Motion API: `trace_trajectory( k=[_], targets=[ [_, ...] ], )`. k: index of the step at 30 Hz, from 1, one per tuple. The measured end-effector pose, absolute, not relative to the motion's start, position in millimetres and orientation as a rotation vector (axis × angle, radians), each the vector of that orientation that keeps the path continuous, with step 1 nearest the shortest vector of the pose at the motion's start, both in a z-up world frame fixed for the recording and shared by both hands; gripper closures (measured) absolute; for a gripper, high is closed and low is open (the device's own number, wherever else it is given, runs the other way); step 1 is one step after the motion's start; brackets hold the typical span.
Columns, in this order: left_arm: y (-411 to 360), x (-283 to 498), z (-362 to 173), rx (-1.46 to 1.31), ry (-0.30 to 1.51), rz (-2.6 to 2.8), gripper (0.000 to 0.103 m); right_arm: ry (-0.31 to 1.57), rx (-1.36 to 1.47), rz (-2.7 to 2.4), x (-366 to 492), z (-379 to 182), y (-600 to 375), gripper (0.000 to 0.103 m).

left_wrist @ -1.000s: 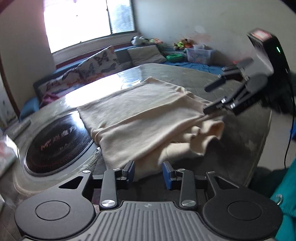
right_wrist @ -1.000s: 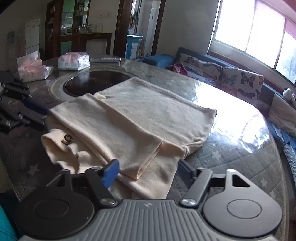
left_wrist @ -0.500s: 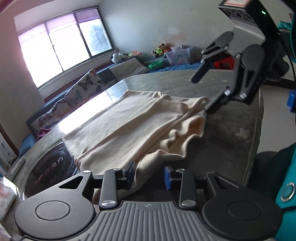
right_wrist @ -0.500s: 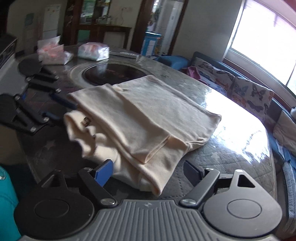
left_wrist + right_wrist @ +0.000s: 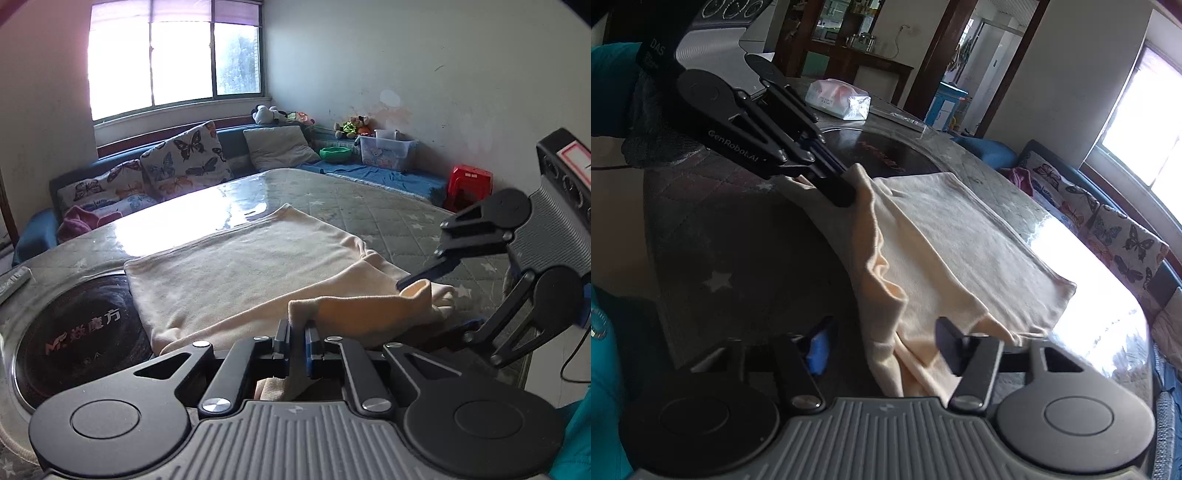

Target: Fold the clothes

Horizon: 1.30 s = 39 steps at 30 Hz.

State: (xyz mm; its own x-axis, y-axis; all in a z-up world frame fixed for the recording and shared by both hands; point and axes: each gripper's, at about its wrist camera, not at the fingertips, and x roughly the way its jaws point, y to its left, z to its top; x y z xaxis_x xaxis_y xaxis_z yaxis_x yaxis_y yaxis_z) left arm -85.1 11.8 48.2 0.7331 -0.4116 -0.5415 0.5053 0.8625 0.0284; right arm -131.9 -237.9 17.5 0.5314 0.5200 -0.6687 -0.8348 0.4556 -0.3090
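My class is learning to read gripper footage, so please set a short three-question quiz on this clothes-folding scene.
1. True or false: the left gripper is shut on an edge of the cream garment.
2. What is set into the table next to the garment? A) a dark round hob B) a laptop C) a sink
3. Fill in: the sofa cushions under the window carry a ___ print.

Key: 1 true; 2 A; 3 butterfly.
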Motion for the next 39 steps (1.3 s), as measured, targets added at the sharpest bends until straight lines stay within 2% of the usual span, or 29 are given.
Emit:
trace_trajectory(
  k=[1,4,7,10,11,12,13,23,24,26,28,30,33,39],
  targets=[
    [11.9,-84.8,47.2,0.181,0.554,-0.507,0.095,0.541,-0.667,0.886,-126.4,14.7,-234.1,0.053],
    [13.9,-89.3,44.5,0.19,0.553,-0.512,0.091,0.568,-0.642,0.896,-114.6,11.2,-230.0,0.075],
    [15.5,-101.1,41.6,0.214,0.547,-0.503,0.086,0.607,-0.584,0.897,-104.0,15.5,-231.1,0.085],
    [16.9,-112.8,38.1,0.255,0.536,-0.493,0.079,0.629,-0.518,0.89,-95.5,22.1,-234.2,0.086],
    [17.4,-116.3,36.9,0.271,0.531,-0.488,0.075,0.636,-0.5,0.887,-93.0,24.4,-235.3,0.086],
    [18.0,-119.8,35.6,0.286,0.525,-0.483,0.065,0.636,-0.488,0.884,-91.5,26.2,-236.2,0.086],
    [18.5,-123.2,34.4,0.301,0.52,-0.479,0.062,0.633,-0.481,0.882,-90.4,27.6,-236.9,0.086],
    [16.7,-129.7,17.4,0.46,0.499,-0.459,0.062,0.625,-0.407,0.842,-77.0,39.0,-237.0,0.088],
    [16.5,-129.8,16.2,0.468,0.498,-0.46,0.063,0.623,-0.4,0.838,-75.8,39.3,-237.1,0.088],
    [16.2,-129.1,13.0,0.485,0.49,-0.454,0.073,0.619,-0.389,0.832,-74.1,40.1,-237.9,0.088],
    [17.3,-127.6,11.5,0.488,0.49,-0.449,0.087,0.616,-0.377,0.827,-73.2,39.6,-238.4,0.089],
    [18.6,-128.3,13.9,0.477,0.481,-0.453,0.092,0.612,-0.366,0.822,-73.3,39.0,-239.4,0.09],
    [20.2,-131.9,24.5,0.453,0.455,-0.453,0.097,0.598,-0.347,0.817,-76.9,39.4,-242.4,0.092],
    [23.8,-141.5,51.3,0.383,0.41,-0.468,0.098,0.558,-0.297,0.813,-90.3,47.9,-255.2,0.093]
  ],
)
